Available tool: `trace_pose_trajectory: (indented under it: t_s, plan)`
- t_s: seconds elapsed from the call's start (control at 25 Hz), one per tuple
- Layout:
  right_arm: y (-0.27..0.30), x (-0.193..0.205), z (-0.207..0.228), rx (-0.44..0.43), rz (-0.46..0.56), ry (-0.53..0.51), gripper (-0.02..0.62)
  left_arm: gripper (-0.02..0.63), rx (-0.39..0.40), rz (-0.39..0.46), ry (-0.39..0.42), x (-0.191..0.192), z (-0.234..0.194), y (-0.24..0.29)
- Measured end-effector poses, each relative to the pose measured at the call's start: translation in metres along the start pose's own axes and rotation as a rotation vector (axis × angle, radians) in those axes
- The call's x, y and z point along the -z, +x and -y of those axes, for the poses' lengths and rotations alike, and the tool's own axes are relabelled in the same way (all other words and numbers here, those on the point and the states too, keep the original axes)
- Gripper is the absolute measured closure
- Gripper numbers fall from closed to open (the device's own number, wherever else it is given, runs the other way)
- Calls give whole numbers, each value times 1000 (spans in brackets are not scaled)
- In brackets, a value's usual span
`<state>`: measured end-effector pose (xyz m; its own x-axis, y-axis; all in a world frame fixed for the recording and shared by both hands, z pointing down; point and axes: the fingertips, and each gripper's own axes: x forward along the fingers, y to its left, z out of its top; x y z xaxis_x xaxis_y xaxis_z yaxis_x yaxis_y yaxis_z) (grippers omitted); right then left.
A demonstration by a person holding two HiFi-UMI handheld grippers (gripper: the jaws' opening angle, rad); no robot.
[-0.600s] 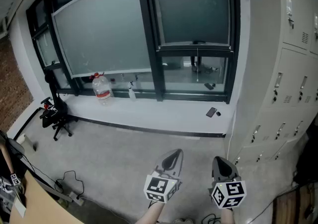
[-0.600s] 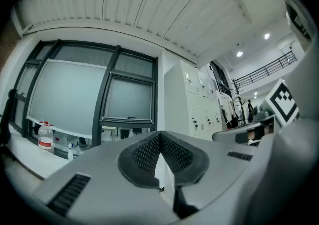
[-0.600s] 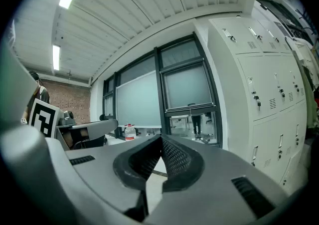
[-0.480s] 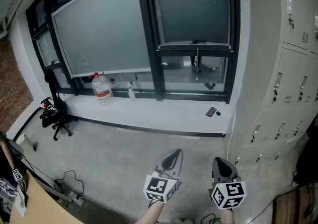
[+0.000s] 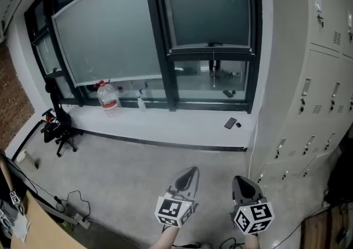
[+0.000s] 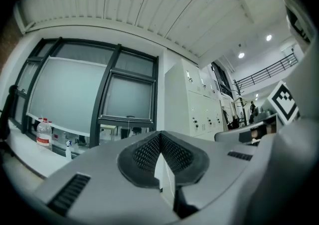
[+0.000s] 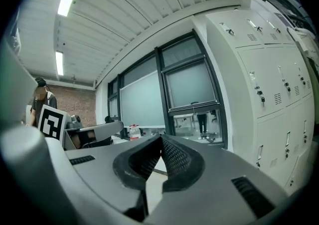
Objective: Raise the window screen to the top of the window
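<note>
Left gripper (image 5: 189,173) and right gripper (image 5: 243,181) closed, empty, low, well apart from partly lowered window screen (image 5: 207,10), perhaps a phone (image 5: 230,123) on sill (image 5: 165,125)

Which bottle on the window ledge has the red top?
The big clear water bottle, farther left on the ledge in the head view. The spray bottle beside it is much smaller and shows no red.

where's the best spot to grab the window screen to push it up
Grip the small handle at the middle of the bottom rail of the window screen, coming from the front and slightly below. The rail lies level, and the handle sits centred with a cord hanging under it, so a central lift should keep it from tilting.
</note>
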<state>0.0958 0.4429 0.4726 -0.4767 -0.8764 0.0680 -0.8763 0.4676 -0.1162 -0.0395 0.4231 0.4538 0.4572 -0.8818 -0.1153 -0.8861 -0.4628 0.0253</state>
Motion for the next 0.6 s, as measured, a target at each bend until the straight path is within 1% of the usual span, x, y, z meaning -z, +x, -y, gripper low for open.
trace_pose_trajectory:
  t_s: [0.16, 0.28, 0.36, 0.52, 0.6]
  plan:
    - [11, 7, 12, -21, -11, -15, 589, 604, -15, -14, 5, 10, -3, 9]
    - [29, 14, 13, -62, -35, -24, 589, 604, -37, -29, 6, 20, -20, 20]
    - [47, 19, 21, -74, -41, -38, 589, 604, -41, -27, -1, 31, -34, 35]
    - [106, 29, 58, -74, -39, -60, 589, 603, -26, -37, 4, 66, -66, 94]
    - [144, 25, 80, -68, -34, -104, 589, 604, -32, -31, -12, 73, -93, 132]
